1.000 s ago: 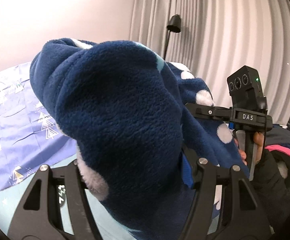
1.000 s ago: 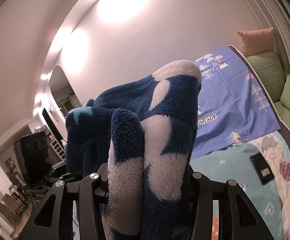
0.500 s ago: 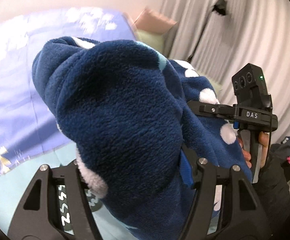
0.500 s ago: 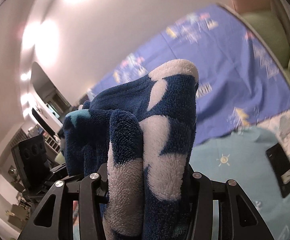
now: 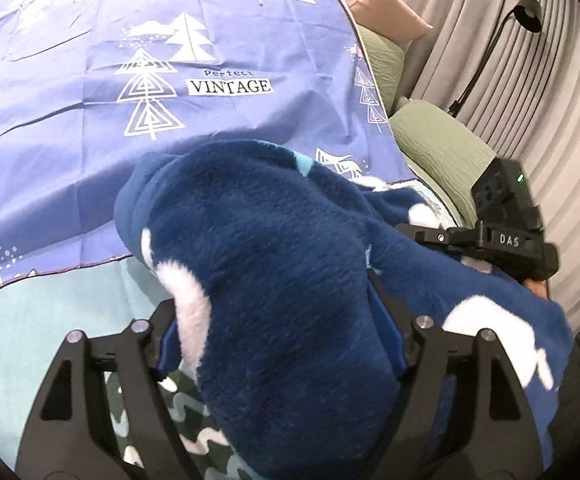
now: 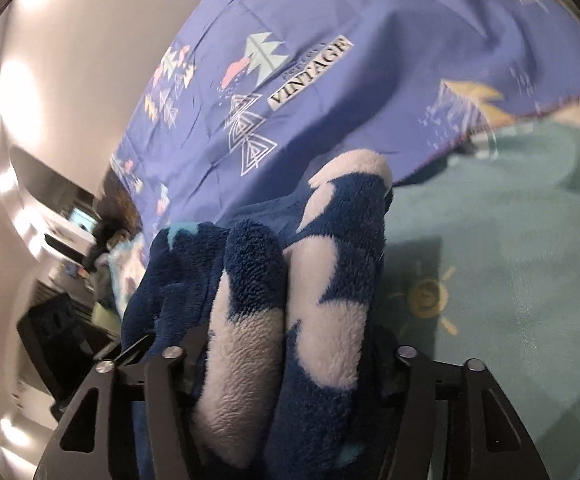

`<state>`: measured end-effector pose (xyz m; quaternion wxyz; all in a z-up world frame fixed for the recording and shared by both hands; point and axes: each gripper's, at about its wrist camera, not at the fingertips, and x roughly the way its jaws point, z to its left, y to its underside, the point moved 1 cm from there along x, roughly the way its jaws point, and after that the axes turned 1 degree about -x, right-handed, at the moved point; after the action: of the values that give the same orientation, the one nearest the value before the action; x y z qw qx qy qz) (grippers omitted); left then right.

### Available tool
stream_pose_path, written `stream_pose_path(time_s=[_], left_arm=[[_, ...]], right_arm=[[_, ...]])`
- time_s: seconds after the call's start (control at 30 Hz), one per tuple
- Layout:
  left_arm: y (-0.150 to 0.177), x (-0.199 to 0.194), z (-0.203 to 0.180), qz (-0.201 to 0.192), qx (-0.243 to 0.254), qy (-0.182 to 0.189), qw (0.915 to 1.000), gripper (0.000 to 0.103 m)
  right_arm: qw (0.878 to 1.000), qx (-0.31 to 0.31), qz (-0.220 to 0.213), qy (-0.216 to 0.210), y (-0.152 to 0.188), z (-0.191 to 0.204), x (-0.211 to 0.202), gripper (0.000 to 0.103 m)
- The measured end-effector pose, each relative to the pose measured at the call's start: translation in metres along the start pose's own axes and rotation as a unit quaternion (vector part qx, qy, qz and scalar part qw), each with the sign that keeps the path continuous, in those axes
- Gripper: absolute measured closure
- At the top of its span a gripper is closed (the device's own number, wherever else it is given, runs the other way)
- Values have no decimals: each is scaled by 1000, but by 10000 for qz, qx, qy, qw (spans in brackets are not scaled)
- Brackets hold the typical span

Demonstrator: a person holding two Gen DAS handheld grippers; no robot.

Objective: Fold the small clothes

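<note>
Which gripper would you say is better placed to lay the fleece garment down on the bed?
Neither clearly: left gripper and right gripper both clamp the fleece garment over the bed.

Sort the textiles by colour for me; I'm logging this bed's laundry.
Navy fleece garment, held by left tongs and right tongs: 1
Purple printed sheet: 1
Teal blanket: 1
Green pillows: 2
Pink pillow: 1
Total: 6
</note>
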<state>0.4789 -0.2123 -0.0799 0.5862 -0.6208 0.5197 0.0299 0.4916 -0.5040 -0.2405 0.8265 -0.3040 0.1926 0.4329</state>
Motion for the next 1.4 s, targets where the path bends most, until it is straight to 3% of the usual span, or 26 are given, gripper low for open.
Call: stream_pose_path(time_s=[0.07, 0.17, 0.23, 0.33, 0.43, 0.57, 0.77, 0.93, 1.03, 1.23, 1.4], left_arm=[[3, 1, -2, -85, 84, 44, 9999, 23], [0, 11, 11, -56, -288, 233, 9993, 20], [0, 11, 14, -49, -480, 240, 9985, 16], [1, 0, 5, -302, -464, -127, 9984, 13], [4, -14, 0, -363, -682, -321, 9965, 14], [10, -47, -9, -362, -775, -436, 9954, 14], [34, -126, -64, -732, 269, -907, 9928, 14], [55, -200, -103, -887, 381, -721, 9927, 14], [73, -251, -127, -1017, 389, -841, 9905, 14], [126, -359, -170, -1524, 595, -1504, 9750, 14], [170, -440, -198, -1974, 829, -2018, 9557, 12]], right_arm=[[9997, 26, -117, -219, 3, -8, -3, 36], [9989, -326, -172, 284, 3, 5, -5, 26], [9986, -273, -245, 368, 4, 5, -10, 23], [9973, 24, -462, 579, 11, 2, -25, 14], [9950, 434, -582, 687, 24, 3, -52, 13], [9923, 152, -766, 959, 50, 28, -106, 13], [9900, -281, -820, 1111, 103, 86, -170, 13], [9862, -823, -795, 1197, 163, 156, -213, 13], [9808, -1098, -850, 1370, 207, 205, -239, 13], [9613, -1911, -1031, 1697, 295, 294, -285, 13], [9382, -2334, -1685, 1923, 366, 352, -331, 13]])
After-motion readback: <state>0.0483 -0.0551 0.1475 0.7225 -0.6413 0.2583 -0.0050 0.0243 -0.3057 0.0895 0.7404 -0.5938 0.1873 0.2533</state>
